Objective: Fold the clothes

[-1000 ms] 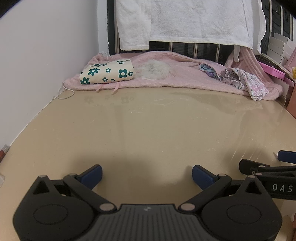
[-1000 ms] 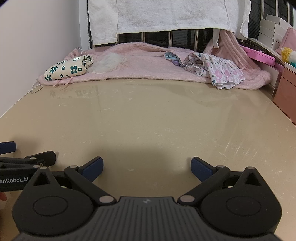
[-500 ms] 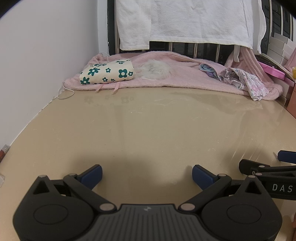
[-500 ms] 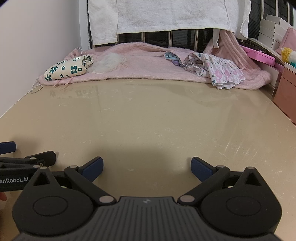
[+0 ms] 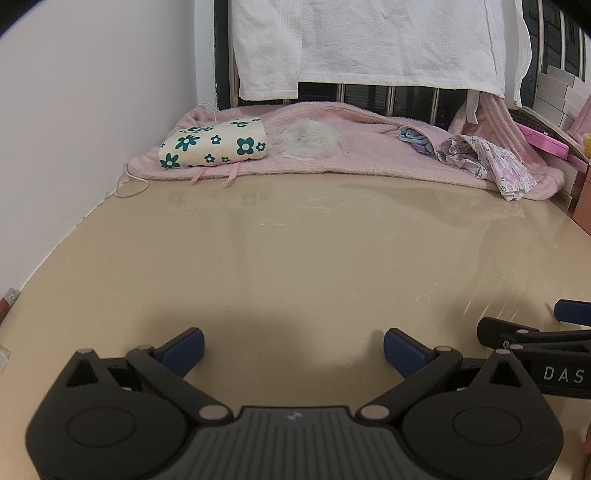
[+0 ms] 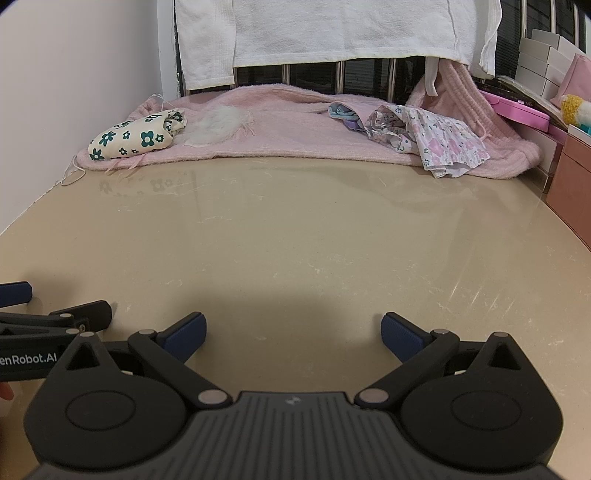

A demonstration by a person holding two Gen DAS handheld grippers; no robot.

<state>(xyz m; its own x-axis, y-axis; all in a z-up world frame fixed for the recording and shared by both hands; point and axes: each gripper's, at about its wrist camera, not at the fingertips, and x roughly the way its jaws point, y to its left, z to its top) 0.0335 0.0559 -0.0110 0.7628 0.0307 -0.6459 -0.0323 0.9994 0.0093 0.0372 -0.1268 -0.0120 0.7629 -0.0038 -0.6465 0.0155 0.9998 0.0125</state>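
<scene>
The black left gripper with blue finger pads (image 5: 293, 349) and the matching black right gripper (image 6: 291, 334) both sit low over the near edge of the glossy beige tabletop (image 5: 314, 258), side by side, each with its fingers spread wide and nothing between them. Well apart from both, at the far end of the table, a fuzzy pink blanket (image 5: 354, 147) carries a folded cream cloth printed with dark green flowers (image 5: 214, 147) near the white wall and a crumpled white garment with pink and purple flowers (image 6: 430, 138) toward the right. A white towel (image 6: 332, 29) hangs over the rail behind the blanket.
</scene>
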